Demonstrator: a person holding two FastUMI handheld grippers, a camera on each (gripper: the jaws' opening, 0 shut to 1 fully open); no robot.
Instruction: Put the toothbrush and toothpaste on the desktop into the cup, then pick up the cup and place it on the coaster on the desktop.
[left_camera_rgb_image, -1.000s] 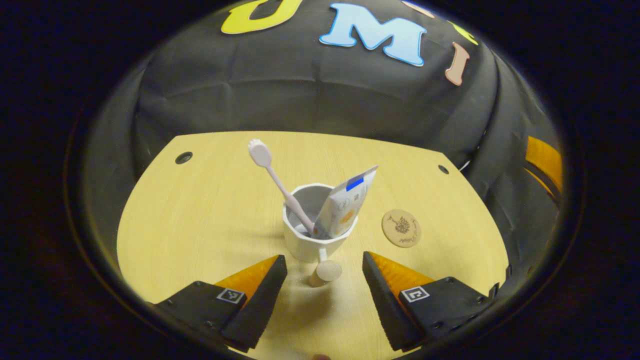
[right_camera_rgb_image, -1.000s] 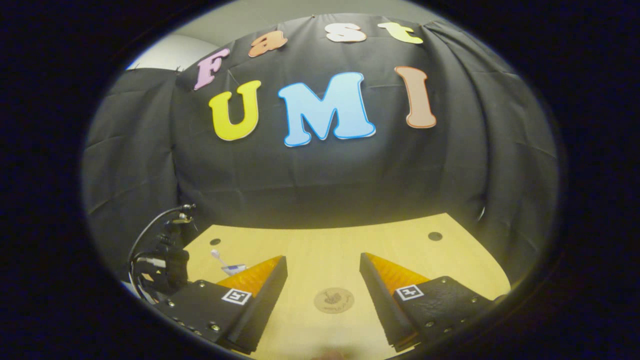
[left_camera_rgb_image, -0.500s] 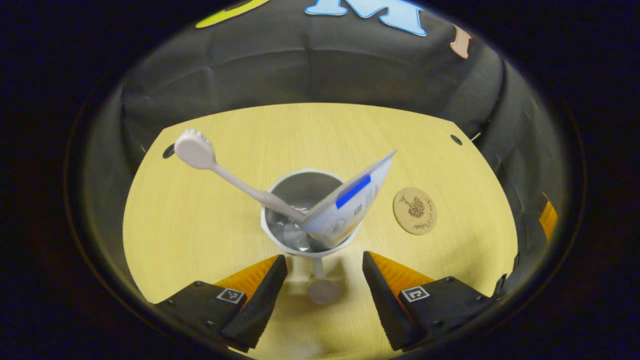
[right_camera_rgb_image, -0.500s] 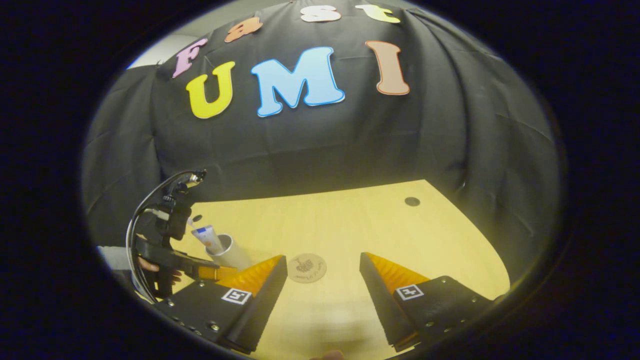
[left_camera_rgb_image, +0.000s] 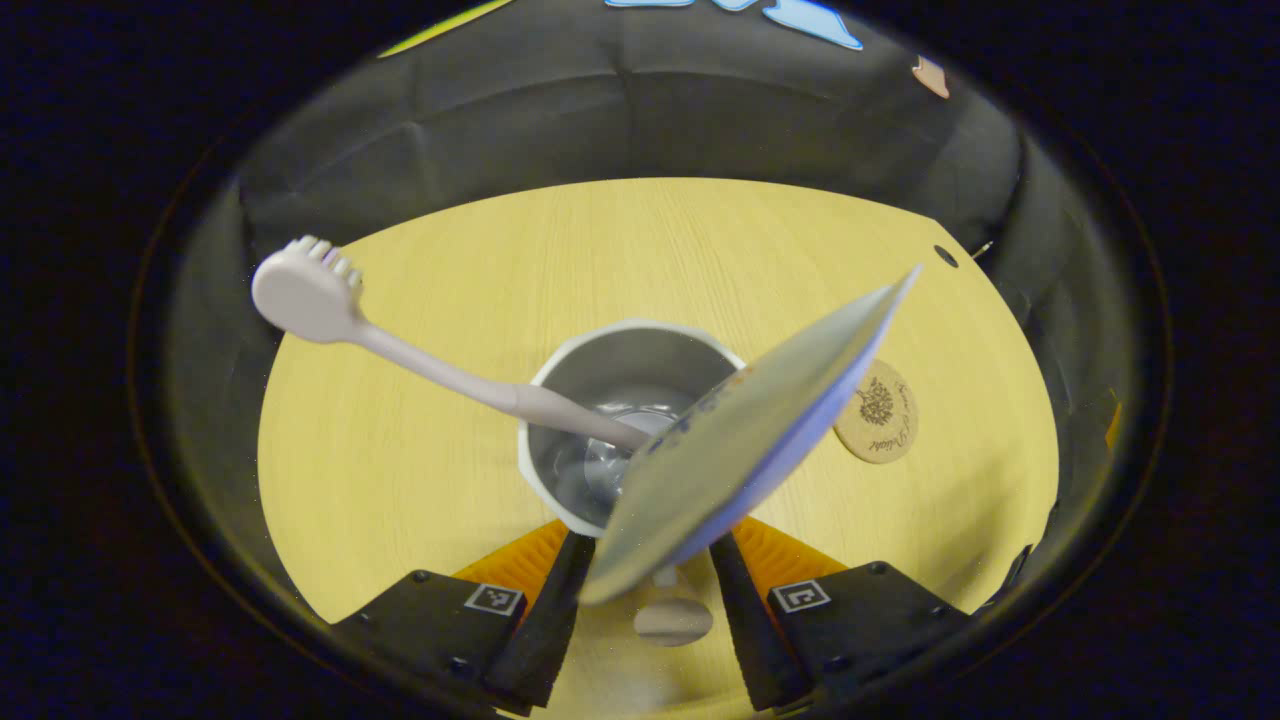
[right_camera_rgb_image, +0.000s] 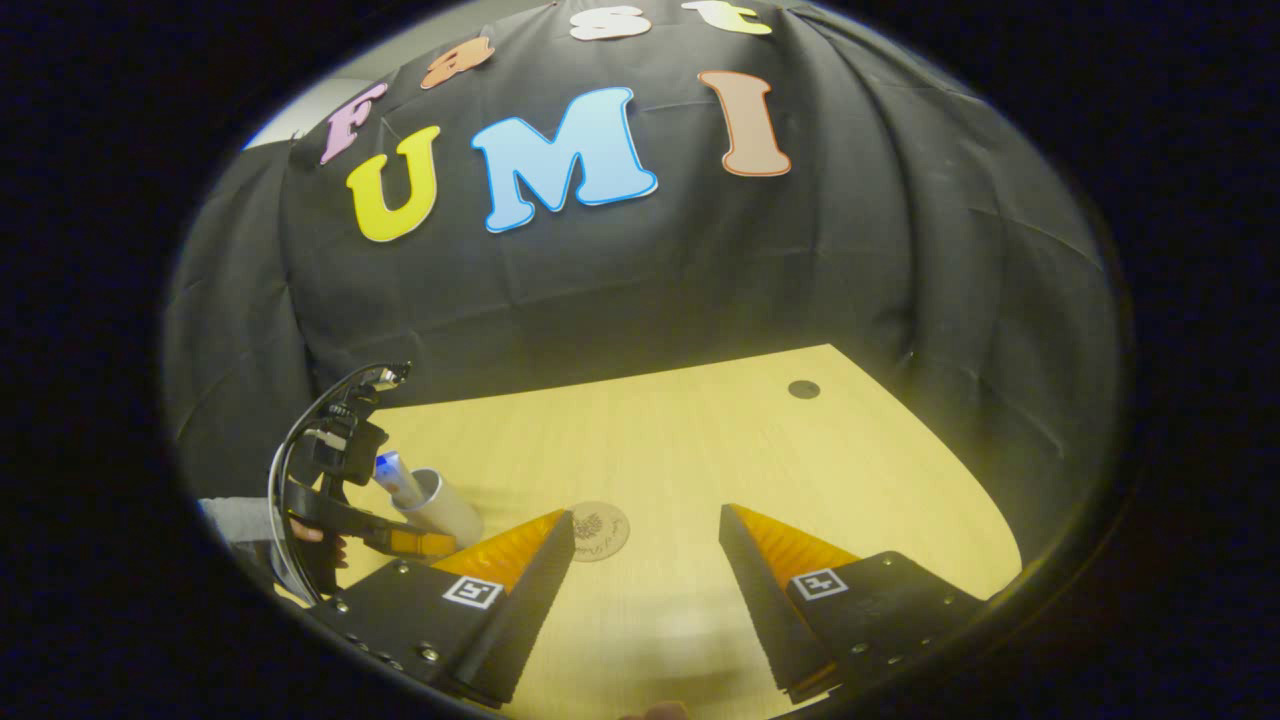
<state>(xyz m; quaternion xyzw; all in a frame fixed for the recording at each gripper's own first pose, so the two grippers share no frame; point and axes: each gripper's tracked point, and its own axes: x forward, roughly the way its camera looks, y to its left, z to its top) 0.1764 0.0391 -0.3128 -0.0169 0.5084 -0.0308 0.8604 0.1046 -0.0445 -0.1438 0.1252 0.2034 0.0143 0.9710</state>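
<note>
White cup (left_camera_rgb_image: 632, 345) on the yellow bench (left_camera_rgb_image: 420, 470)

A pale toothbrush (left_camera_rgb_image: 400, 348) and toothpaste (left_camera_rgb_image: 745, 430) lean out of it. Left tongs (left_camera_rgb_image: 640, 590) are narrow around its handle; grip unclear. Right tongs (right_camera_rgb_image: 645, 560) are open.

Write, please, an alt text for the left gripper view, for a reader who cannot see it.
The left gripper has its two fingers on either side of the handle of a white cup on a light wooden desktop. A pale toothbrush and a toothpaste tube lean out of the cup. A round coaster lies to its right.
</note>
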